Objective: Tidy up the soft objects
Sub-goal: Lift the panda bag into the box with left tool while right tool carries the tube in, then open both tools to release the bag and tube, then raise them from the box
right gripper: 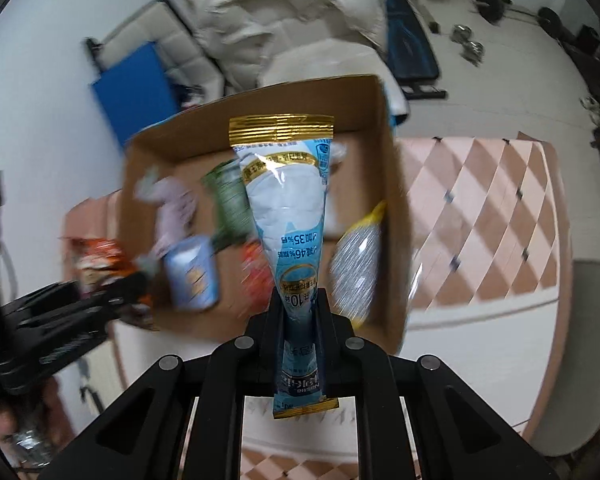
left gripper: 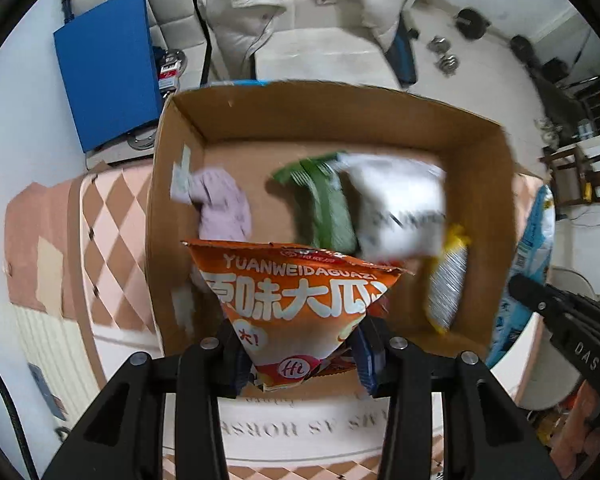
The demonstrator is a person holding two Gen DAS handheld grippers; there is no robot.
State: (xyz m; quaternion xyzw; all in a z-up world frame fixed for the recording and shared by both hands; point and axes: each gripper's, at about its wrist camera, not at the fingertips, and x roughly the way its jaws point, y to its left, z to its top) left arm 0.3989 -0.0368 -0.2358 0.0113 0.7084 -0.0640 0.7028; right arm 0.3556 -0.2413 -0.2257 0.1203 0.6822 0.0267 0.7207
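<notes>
My left gripper (left gripper: pixel 300 340) is shut on an orange snack bag (left gripper: pixel 296 296), held over the near edge of an open cardboard box (left gripper: pixel 332 108). My right gripper (right gripper: pixel 300 312) is shut on a blue and white pouch with a gold top (right gripper: pixel 286 196), held upright above the same box (right gripper: pixel 260 100). In the box lie a lilac cloth (left gripper: pixel 224 204), a green packet (left gripper: pixel 324 204), a white packet (left gripper: pixel 400 212) and a yellow-edged clear packet (left gripper: pixel 448 280). The right wrist view also shows a light blue packet (right gripper: pixel 192 272) inside. The left gripper (right gripper: pixel 60 320) shows at the left of the right wrist view.
The box stands on a pink and brown diamond-patterned surface (right gripper: pixel 488 216). A blue panel (left gripper: pixel 108 64) stands behind the box at the left. A white padded coat (left gripper: pixel 300 0) lies on a seat beyond. Dumbbells (left gripper: pixel 444 54) lie on the floor at the far right.
</notes>
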